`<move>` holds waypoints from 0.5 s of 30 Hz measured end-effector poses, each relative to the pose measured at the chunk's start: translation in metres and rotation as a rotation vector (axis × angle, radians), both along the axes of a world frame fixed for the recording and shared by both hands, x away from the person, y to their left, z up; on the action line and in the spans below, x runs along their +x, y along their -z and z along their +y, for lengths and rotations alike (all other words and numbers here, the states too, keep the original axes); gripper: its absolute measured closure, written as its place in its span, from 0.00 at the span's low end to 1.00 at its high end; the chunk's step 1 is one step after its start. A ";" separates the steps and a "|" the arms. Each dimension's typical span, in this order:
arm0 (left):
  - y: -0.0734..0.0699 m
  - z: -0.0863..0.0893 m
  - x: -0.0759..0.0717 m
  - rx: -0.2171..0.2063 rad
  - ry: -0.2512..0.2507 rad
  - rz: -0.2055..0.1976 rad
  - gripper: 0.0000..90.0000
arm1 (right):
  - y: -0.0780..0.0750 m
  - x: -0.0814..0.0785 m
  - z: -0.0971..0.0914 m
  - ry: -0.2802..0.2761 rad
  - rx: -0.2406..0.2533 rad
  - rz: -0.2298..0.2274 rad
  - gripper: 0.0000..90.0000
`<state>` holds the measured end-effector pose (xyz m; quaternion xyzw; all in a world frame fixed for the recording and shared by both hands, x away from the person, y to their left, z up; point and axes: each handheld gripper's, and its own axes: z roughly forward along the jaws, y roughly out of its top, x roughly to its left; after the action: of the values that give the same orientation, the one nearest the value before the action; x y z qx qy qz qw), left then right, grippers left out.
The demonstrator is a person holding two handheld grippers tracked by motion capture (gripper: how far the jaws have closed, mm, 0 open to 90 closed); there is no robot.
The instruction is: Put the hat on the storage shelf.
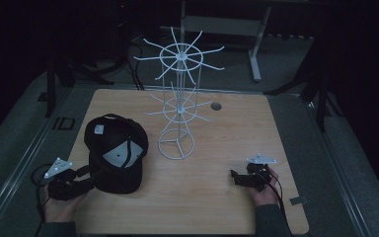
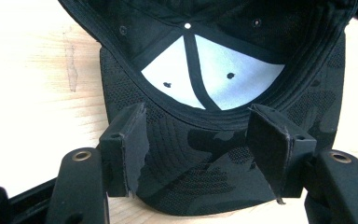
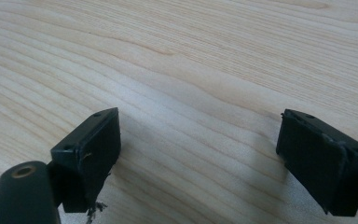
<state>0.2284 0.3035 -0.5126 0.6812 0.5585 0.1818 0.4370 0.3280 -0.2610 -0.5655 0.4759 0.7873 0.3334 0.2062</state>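
Note:
A black cap (image 1: 116,153) lies upside down on the left of the wooden table (image 1: 217,143), its pale lining facing up. In the left gripper view the cap (image 2: 214,70) has its camo-patterned brim pointing toward me. My left gripper (image 2: 198,140) is open, with one jaw on each side of the brim and not closed on it. From above, the left gripper (image 1: 90,174) sits at the cap's near-left edge. My right gripper (image 1: 234,177) rests low at the table's front right. It is open (image 3: 200,144) over bare wood with nothing between its fingers.
A white wire rack (image 1: 177,103) with spoke-like hooks at two levels stands on a ring base at the table's middle, just right of the cap. A small round hole (image 1: 215,106) shows in the table behind it. Dark floor and table legs surround the table.

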 end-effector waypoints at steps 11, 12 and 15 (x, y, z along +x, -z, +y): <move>0.002 0.002 -0.002 0.000 -0.010 -0.004 0.44 | 0.000 0.000 0.000 -0.003 -0.001 0.000 0.15; 0.002 0.003 -0.002 0.000 -0.011 -0.004 0.44 | 0.000 0.000 0.000 -0.003 -0.001 0.000 0.15; 0.002 0.003 -0.002 0.002 -0.015 -0.001 0.44 | 0.000 0.000 0.000 -0.004 -0.001 0.000 0.15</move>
<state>0.2262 0.3063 -0.5151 0.6775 0.5632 0.1859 0.4350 0.3276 -0.2610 -0.5654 0.4744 0.7884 0.3332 0.2058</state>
